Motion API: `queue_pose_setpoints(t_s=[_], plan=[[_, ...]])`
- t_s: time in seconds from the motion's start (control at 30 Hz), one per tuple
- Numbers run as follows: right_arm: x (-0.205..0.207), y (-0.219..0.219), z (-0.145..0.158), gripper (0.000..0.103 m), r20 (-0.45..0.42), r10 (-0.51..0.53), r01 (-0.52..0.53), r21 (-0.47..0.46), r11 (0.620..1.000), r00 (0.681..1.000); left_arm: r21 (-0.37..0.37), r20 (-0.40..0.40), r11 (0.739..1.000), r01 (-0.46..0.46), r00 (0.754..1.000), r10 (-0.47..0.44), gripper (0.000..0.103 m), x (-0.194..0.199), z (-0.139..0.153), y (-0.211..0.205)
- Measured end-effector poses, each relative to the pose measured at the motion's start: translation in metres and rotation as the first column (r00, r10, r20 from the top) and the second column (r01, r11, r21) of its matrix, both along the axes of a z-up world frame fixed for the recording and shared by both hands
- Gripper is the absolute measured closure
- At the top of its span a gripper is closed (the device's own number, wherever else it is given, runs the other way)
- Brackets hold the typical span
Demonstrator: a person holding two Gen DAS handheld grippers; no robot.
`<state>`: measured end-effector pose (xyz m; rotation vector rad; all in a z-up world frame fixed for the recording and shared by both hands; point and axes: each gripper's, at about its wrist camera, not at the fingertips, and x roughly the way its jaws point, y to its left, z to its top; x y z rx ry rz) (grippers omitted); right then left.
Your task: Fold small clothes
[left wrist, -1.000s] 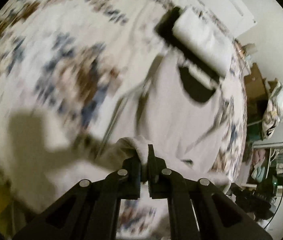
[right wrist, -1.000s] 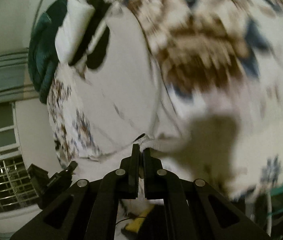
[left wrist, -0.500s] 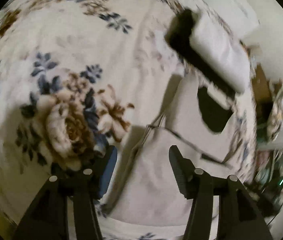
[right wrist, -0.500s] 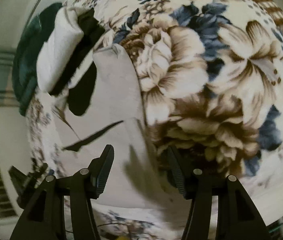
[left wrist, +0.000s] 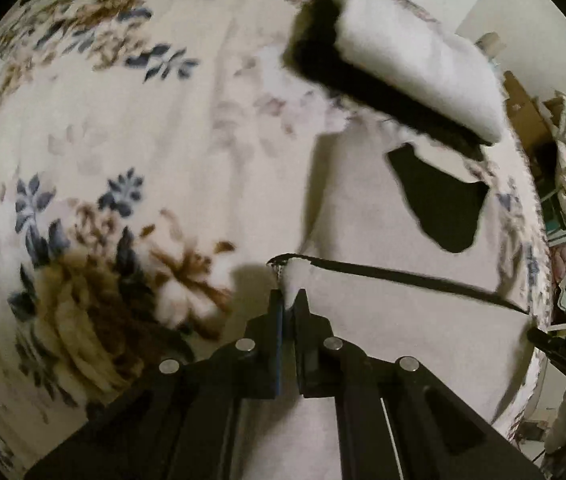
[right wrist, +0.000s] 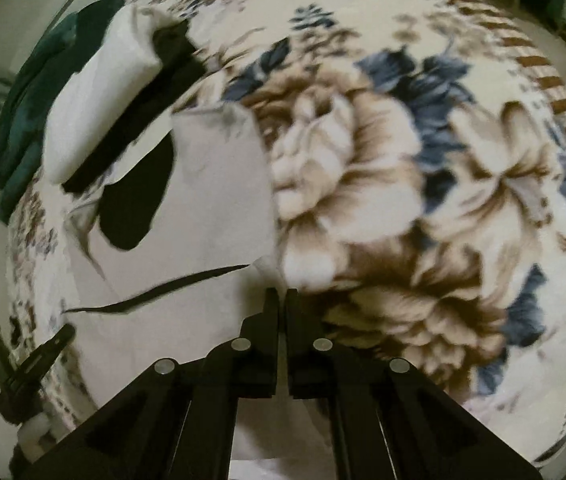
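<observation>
A pale pinkish-white garment [left wrist: 363,216] with a black patch [left wrist: 443,204] lies flat on a floral blanket [left wrist: 123,140]. It shows in the right wrist view [right wrist: 219,200] too. My left gripper [left wrist: 291,300] is shut on the garment's near left corner, where a dark fold line [left wrist: 403,280] runs across. My right gripper [right wrist: 281,296] is shut on the garment's near right corner, beside the same fold line [right wrist: 163,288].
A folded stack of white and black clothes [left wrist: 403,60] lies just beyond the garment, and also shows in the right wrist view [right wrist: 115,100]. A dark green item [right wrist: 35,100] lies behind it. The other gripper [right wrist: 31,368] shows at the bed's edge.
Half a second ago both grippers were open over the flat garment. Both have since shut on its near corners. One second ago they were shut on cloth while moving.
</observation>
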<state>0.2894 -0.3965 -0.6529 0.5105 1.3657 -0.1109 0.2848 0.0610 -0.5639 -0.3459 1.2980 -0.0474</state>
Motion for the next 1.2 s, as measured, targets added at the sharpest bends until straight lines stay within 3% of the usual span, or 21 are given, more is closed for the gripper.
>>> queue_pose_setpoints(t_s=[0.1, 0.23, 0.27, 0.33, 0.37, 0.43, 0.5, 0.6, 0.77, 0.8, 0.83, 0.87, 0.93, 0.97, 1.1, 1.2], plan=[[0.006, -0.001, -0.012, 0.101, -0.048, 0.003, -0.003, -0.006, 1.0, 0.999, -0.033, -0.055, 0.999, 0.009, 0.998, -0.011, 0.099, 0.007, -0.011, 0.0], [0.018, 0.004, -0.017, 0.097, -0.116, 0.041, -0.039, 0.02, 0.999, 0.992, -0.089, -0.082, 0.996, -0.004, 0.997, -0.003, 0.091, 0.015, 0.003, 0.005], [0.023, 0.003, -0.012, 0.089, -0.12, 0.047, -0.045, 0.02, 0.999, 0.992, -0.082, -0.073, 0.997, -0.009, 0.997, 0.003, 0.085, 0.02, 0.012, 0.006], [0.032, 0.002, 0.002, 0.067, -0.087, 0.048, -0.047, 0.02, 0.999, 0.995, -0.092, -0.023, 0.996, 0.01, 1.0, -0.012, 0.083, 0.034, 0.029, 0.003], [0.038, 0.002, 0.01, 0.054, -0.067, 0.05, -0.05, 0.014, 0.999, 0.996, -0.079, 0.0, 0.996, 0.028, 1.0, -0.028, 0.076, 0.043, 0.035, -0.001], [0.059, 0.008, 0.023, 0.049, -0.023, 0.085, -0.085, 0.0, 0.996, 0.996, -0.031, 0.053, 0.997, 0.076, 0.996, -0.074, 0.063, 0.067, 0.045, -0.015], [0.082, 0.018, 0.029, 0.049, -0.005, 0.12, -0.12, -0.03, 0.992, 0.993, 0.001, 0.08, 0.992, 0.129, 0.988, -0.129, 0.059, 0.093, 0.045, -0.03], [0.135, 0.039, 0.021, 0.047, -0.002, 0.193, -0.192, -0.082, 0.978, 0.981, 0.071, 0.06, 0.966, 0.25, 0.965, -0.254, 0.059, 0.132, 0.032, -0.053], [0.206, 0.077, -0.013, 0.043, -0.086, 0.352, -0.362, -0.187, 0.913, 0.932, 0.165, -0.052, 0.873, 0.459, 0.888, -0.457, 0.059, 0.175, -0.009, -0.103], [0.214, 0.08, -0.017, 0.043, -0.104, 0.366, -0.379, -0.193, 0.905, 0.925, 0.18, -0.061, 0.859, 0.48, 0.877, -0.477, 0.06, 0.177, -0.014, -0.108], [0.222, 0.084, -0.025, 0.043, -0.13, 0.383, -0.402, -0.198, 0.894, 0.915, 0.193, -0.052, 0.842, 0.504, 0.862, -0.504, 0.073, 0.177, -0.017, -0.114], [0.227, 0.086, -0.032, 0.043, -0.151, 0.395, -0.419, -0.198, 0.886, 0.906, 0.195, -0.048, 0.834, 0.516, 0.854, -0.518, 0.099, 0.176, -0.017, -0.116], [0.232, 0.089, -0.038, 0.067, -0.17, 0.414, -0.442, -0.189, 0.877, 0.894, 0.196, -0.028, 0.835, 0.514, 0.854, -0.519, 0.1, 0.172, -0.012, -0.117], [0.231, 0.09, -0.037, 0.093, -0.168, 0.418, -0.445, -0.188, 0.875, 0.893, 0.189, 0.005, 0.848, 0.496, 0.863, -0.506, 0.1, 0.168, -0.005, -0.113], [0.216, 0.087, -0.009, 0.097, -0.086, 0.406, -0.415, -0.212, 0.885, 0.91, 0.148, 0.089, 0.899, 0.411, 0.9, -0.426, 0.1, 0.148, 0.026, -0.091], [0.194, 0.084, 0.027, 0.097, -0.005, 0.394, -0.386, -0.216, 0.897, 0.919, 0.122, 0.146, 0.927, 0.355, 0.918, -0.37, 0.1, 0.121, 0.055, -0.075]])
